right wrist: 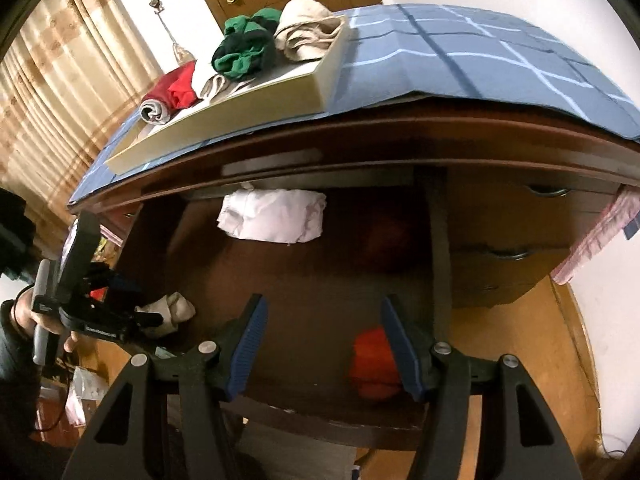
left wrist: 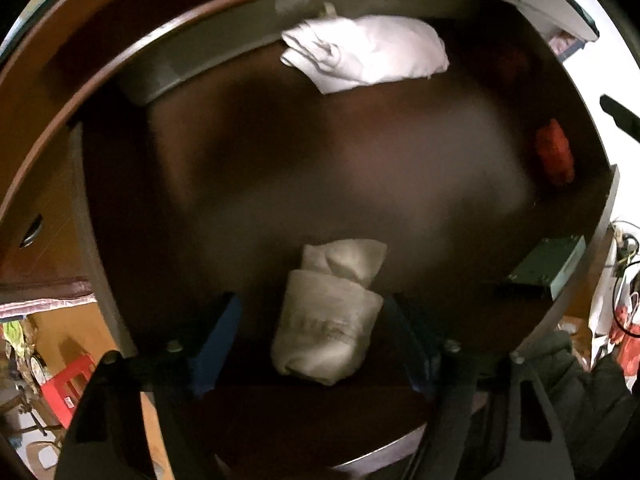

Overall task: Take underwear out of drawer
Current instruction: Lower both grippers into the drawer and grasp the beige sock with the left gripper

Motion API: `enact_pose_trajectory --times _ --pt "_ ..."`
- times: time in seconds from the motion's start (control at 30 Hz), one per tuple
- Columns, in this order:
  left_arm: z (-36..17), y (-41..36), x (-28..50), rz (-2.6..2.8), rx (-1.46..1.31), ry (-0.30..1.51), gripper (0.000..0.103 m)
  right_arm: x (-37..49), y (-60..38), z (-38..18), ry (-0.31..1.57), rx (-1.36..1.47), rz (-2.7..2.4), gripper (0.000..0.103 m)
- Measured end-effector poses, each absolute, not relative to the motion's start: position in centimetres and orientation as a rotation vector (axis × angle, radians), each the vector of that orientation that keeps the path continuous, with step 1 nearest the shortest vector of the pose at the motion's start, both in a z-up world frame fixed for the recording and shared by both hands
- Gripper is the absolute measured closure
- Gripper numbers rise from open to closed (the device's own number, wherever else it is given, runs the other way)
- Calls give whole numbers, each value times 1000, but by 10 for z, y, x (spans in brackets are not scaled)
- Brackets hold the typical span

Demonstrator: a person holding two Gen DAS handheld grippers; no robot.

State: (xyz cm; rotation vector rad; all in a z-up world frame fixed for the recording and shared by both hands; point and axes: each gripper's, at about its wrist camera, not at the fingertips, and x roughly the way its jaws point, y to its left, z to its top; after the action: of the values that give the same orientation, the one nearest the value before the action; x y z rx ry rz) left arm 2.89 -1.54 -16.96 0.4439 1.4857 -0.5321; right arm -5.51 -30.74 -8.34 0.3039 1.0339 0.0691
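The left gripper [left wrist: 312,332] points straight down into an open wooden drawer [left wrist: 200,184]. Its two blue ribbed fingers [left wrist: 218,332] stand partly open on either side of a rolled cream bundle of underwear [left wrist: 326,320]. The right finger looks to be at the edge of the cloth and the left finger stands a little apart from it; the dim light makes it hard to say whether either pad presses. The bundle is soft, ribbed knit, folded over itself into a thick roll, lying on the dark drawer floor near the front.

The right gripper [right wrist: 322,344] is also about half open and holds nothing. It tilts down toward the drawer, with an orange-red bundle [right wrist: 372,364] lying blurred beneath its right finger, near the drawer's front right corner.

Farther back in the drawer, against the rear wall, lies a white folded garment [left wrist: 364,54], smooth and creased. The drawer is dark brown, glossy wood with a pale inner rim.

From the right wrist view, a person's hand [right wrist: 44,320] grips the left tool's handle at the drawer's left side.

Above, the dresser top is covered by a blue checked cloth [right wrist: 460,56]. On it rests a shallow cream tray [right wrist: 248,100] holding rolled garments: one red and grey [right wrist: 172,92], one green [right wrist: 244,52], one beige [right wrist: 308,32].
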Motion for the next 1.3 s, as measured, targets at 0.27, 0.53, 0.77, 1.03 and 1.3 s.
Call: enact_pose_trajectory --times 0.27,0.53,0.77,1.03,1.3 --pt "-175 -32 34 -575 496 1542 24 -51 -323 -81 1039 347 46 41" --pt "-178 -39 35 -675 430 1634 56 -50 -337 -69 1019 376 32 41" --pt "-197 -28 41 -599 451 1671 60 -46 -336 -75 1057 378 55 41" --pt "-175 -28 35 -622 435 1519 83 -28 -323 -103 1222 238 75 42" --pt "-127 -11 32 -595 217 1289 83 -14 -293 -146 1423 49 105 52"
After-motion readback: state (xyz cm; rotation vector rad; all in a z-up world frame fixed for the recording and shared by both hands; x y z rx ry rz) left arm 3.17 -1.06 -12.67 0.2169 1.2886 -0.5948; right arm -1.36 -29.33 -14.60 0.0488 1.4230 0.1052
